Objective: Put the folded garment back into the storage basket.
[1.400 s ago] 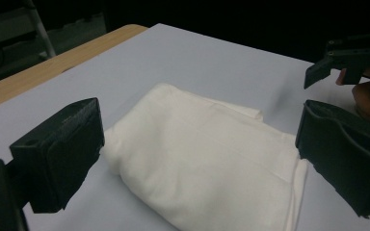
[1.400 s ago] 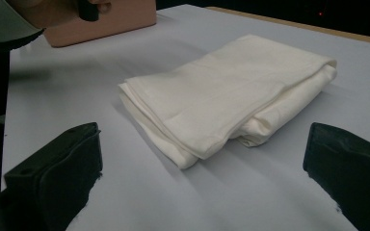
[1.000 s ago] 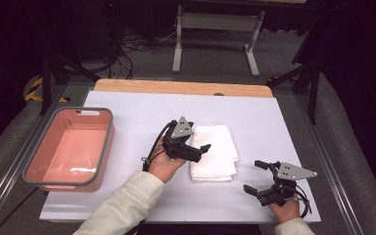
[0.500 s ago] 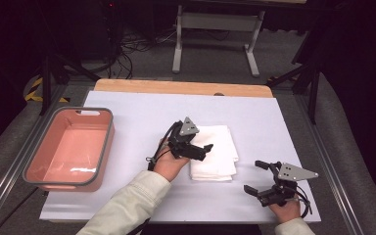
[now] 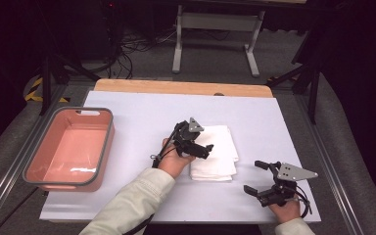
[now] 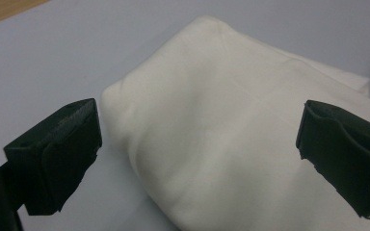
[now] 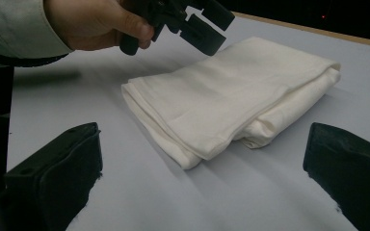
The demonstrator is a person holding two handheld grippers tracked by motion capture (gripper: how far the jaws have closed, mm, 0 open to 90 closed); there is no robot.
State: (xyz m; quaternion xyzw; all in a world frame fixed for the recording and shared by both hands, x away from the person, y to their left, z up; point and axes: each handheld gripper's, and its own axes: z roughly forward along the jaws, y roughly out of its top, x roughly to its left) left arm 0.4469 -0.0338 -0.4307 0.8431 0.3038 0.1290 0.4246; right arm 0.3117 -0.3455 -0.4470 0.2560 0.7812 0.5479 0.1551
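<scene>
The folded white cloth [image 5: 215, 152] lies mid-table, its long side running near to far. The left gripper [image 5: 201, 148], jaws open, hovers over its left edge. The right gripper [image 5: 258, 177], also open, rests near right; a pink tub [image 5: 69, 147] stands far left.

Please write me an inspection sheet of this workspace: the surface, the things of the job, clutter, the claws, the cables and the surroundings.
Surface: white sheet over a wooden table; no stains seen.
Job's things: folded white cloth lying flat near the middle of the sheet.
Clutter: empty pink bin at the sheet's left side; nothing else seen.
Claws: left claw open, poised over the cloth's left part; whether it touches cannot be told. Right claw open, near the table, right of the cloth and apart from it.
Cables: one trails from each claw; loose cables on the floor beyond the table.
Surroundings: dark room, grey carpet, metal stand legs behind the table.
</scene>
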